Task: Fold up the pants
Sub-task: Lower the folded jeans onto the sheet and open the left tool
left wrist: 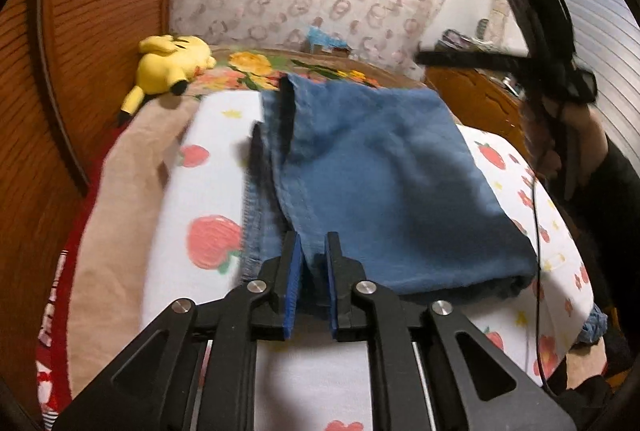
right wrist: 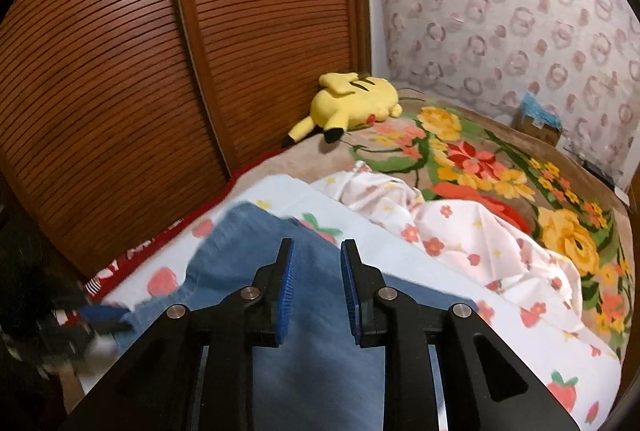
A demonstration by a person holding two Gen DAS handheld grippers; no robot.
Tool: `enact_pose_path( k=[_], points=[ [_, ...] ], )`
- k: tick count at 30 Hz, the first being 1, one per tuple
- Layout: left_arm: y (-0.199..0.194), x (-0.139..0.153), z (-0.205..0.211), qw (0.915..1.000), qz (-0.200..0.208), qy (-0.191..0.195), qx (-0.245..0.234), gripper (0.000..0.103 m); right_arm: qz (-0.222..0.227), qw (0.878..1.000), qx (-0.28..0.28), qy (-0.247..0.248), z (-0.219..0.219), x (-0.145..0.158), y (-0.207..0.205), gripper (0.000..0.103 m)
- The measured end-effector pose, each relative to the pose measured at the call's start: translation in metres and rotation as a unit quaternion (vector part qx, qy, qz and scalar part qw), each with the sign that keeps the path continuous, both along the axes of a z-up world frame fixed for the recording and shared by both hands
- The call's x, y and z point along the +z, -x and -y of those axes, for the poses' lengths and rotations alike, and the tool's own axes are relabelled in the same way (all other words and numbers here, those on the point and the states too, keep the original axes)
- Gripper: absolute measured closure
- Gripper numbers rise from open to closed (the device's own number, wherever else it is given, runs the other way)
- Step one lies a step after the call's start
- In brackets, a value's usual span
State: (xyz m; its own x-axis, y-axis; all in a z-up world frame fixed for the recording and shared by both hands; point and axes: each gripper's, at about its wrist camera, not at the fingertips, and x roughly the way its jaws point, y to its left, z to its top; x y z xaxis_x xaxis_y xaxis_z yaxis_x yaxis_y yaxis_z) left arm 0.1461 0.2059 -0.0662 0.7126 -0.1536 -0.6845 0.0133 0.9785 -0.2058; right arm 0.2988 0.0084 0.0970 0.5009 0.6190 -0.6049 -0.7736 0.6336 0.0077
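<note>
Left fingers (left wrist: 313,251) pinch the folded pants' (left wrist: 384,183) near edge, long axis running away; right fingers (right wrist: 318,259) hover parted.

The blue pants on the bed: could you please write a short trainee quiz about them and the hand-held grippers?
1. True or false: the left hand-held gripper grips the blue pants.
2. The right hand-held gripper is: A) open above the pants, B) clamped on the yellow plush toy, C) holding the strawberry sheet.
3. Fill in: the plush toy lies beside the wooden ____ door.

Key: 1 true; 2 A; 3 slatted.
</note>
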Motion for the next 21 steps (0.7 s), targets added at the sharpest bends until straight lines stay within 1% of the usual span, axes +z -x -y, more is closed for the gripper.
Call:
enact_pose_path(
  k=[1, 2, 3, 4, 8, 9, 10, 12, 13, 14, 15, 17, 21],
  points=[
    [0.0, 0.004, -0.003, 0.9999, 0.004, -0.006, 0.009, 0.076, 0.002, 1.0, -0.004, 0.002, 0.005, -0.002, 0.001, 0.08],
    [0.0, 0.007, -0.005, 0.9999, 0.006, -0.009, 0.014, 0.072, 0.004, 1.0, -0.009, 0.003, 0.009, -0.003, 0.003, 0.08],
    [0.0, 0.01, -0.006, 0.9997, 0.011, -0.011, 0.019, 0.062, 0.005, 1.0, -0.012, 0.002, 0.015, -0.004, 0.005, 0.08],
    [-0.001, 0.013, -0.008, 0.9995, 0.017, -0.013, 0.023, 0.056, 0.008, 1.0, -0.015, 0.001, 0.021, -0.002, 0.009, 0.08],
    [-0.016, 0.019, -0.008, 0.9992, 0.018, -0.028, 0.021, 0.053, 0.013, 0.999, -0.03, -0.01, 0.04, -0.003, 0.02, 0.08],
    [-0.019, 0.02, -0.007, 0.9992, 0.018, -0.031, 0.018, 0.051, 0.015, 0.999, -0.032, -0.011, 0.044, -0.004, 0.023, 0.08],
    [-0.023, 0.022, -0.005, 0.9992, 0.019, -0.031, 0.014, 0.043, 0.016, 0.999, -0.035, -0.01, 0.047, -0.004, 0.026, 0.079],
    [-0.032, 0.025, 0.0, 0.9992, 0.023, -0.03, 0.007, 0.034, 0.017, 0.999, -0.037, -0.01, 0.054, -0.009, 0.03, 0.074],
    [-0.036, 0.025, 0.002, 0.9992, 0.024, -0.03, 0.003, 0.03, 0.017, 0.999, -0.037, -0.01, 0.056, -0.011, 0.032, 0.064],
    [-0.04, 0.026, 0.006, 0.9993, 0.023, -0.031, -0.001, 0.028, 0.017, 0.999, -0.037, -0.01, 0.057, -0.012, 0.034, 0.057],
    [-0.046, 0.026, 0.009, 0.9992, 0.02, -0.035, -0.005, 0.027, 0.019, 0.999, -0.036, -0.012, 0.059, -0.013, 0.035, 0.056],
    [-0.055, 0.026, 0.017, 0.9989, 0.019, -0.041, -0.009, 0.027, 0.02, 0.999, -0.038, -0.008, 0.061, -0.017, 0.035, 0.055],
    [-0.073, 0.03, 0.029, 0.998, 0.019, -0.059, -0.013, 0.027, 0.008, 0.999, -0.044, -0.001, 0.063, -0.026, 0.024, 0.055]
  ],
)
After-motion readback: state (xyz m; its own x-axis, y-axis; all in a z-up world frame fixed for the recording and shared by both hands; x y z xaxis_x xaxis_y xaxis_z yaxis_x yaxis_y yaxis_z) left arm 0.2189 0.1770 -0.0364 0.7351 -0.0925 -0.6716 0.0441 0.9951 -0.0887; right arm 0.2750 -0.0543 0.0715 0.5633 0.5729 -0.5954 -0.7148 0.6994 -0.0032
